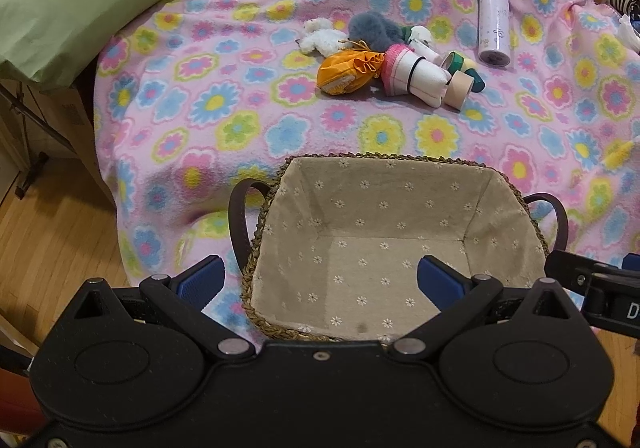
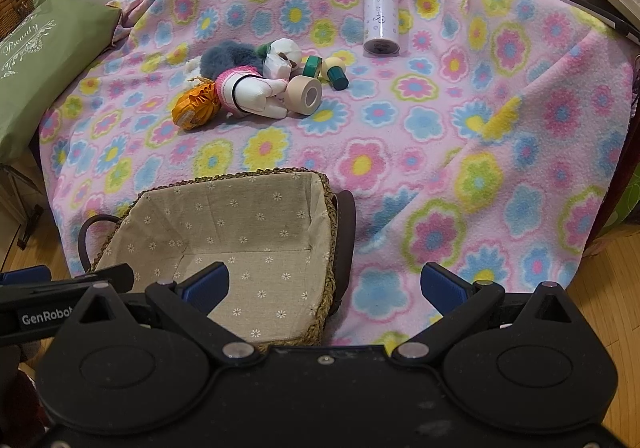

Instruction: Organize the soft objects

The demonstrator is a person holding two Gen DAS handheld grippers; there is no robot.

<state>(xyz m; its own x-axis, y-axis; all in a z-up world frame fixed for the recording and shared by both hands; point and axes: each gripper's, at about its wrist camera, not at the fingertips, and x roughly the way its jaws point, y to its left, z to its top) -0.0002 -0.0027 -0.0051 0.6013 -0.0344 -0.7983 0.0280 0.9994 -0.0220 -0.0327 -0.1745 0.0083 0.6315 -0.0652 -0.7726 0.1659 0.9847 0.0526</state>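
Soft objects: a cluster lies at the middle of the flowered blanket, far from me. It holds an orange drawstring pouch at its near left, a white rolled cloth with a pink cuff touching it, a grey fluffy piece behind, and a small white plush at the far left. Hard items are mixed in: a beige tape roll against the rolled cloth, and green rolls just beyond. A lilac bottle lies apart, farther right.

Receptacle: the lined wicker basket sits at the near edge of the blanket, nothing inside it. In my left view it is directly ahead; in my right view it is to the near left.

My left gripper hovers over the basket, jaws spread wide, holding nothing. My right gripper hangs beside the basket's right handle, jaws equally wide and likewise free.

Step in hand, as I judge it: the first pick has not begun. I would reach the right jaws to the pouch, the nearest and most exposed soft piece, close on its gathered neck, and lift clear without dragging the tape roll. The blanket's loose pile may snag, so I should pinch above it.

A green pillow lies far left.
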